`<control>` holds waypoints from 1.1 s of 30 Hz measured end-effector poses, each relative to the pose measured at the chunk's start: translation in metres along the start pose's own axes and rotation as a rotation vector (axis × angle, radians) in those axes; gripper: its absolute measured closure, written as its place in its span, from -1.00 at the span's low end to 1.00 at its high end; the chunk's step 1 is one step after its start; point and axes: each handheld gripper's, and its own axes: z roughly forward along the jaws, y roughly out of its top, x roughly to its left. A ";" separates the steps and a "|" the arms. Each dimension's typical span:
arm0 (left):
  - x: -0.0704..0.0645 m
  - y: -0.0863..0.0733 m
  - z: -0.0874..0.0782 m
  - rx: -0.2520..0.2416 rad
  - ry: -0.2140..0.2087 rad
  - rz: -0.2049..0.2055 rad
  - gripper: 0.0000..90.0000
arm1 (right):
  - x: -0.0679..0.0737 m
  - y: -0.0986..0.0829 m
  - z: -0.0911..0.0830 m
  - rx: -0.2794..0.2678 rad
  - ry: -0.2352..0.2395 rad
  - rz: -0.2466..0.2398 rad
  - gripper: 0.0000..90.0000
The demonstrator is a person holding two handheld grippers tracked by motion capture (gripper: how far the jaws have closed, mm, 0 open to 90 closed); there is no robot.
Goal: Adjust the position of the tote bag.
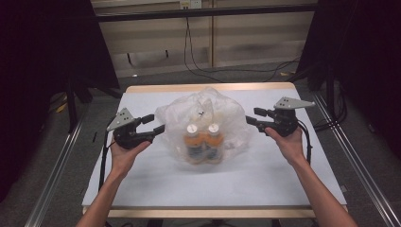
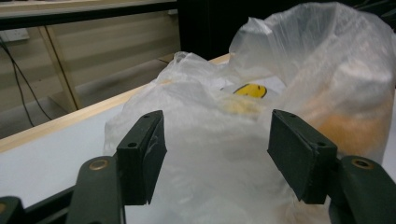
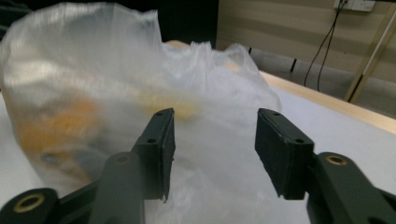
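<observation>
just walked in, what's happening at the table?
A person holds a two-jaw gripper in each hand, one on either side of a clear plastic bag in the middle of the white table. Inside the bag stand two orange bottles with white caps, side by side. The left gripper and the right gripper are both open and point at the bag. In the gripper views the fingers sit right at the plastic, but nothing is pinched yet.

Lab: black curtains (image 1: 42,47), aluminium rails (image 1: 56,165)
</observation>
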 end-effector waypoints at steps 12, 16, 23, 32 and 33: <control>0.025 0.028 0.039 0.047 -0.016 0.001 -0.19 | -0.017 0.023 0.045 0.078 -0.005 -0.009 0.15; 0.027 0.031 0.048 0.073 -0.012 0.002 -0.17 | -0.020 0.030 0.056 0.104 -0.011 -0.033 0.12; 0.030 0.021 0.066 0.126 -0.044 -0.019 -0.30 | -0.034 0.028 0.087 0.176 -0.004 -0.009 0.03; 0.030 0.005 0.072 0.184 -0.072 -0.061 -0.40 | -0.039 0.005 0.116 0.263 0.015 0.050 -0.28; 0.030 0.003 0.071 0.187 -0.085 -0.063 -0.32 | -0.039 0.002 0.117 0.275 0.012 0.056 -0.28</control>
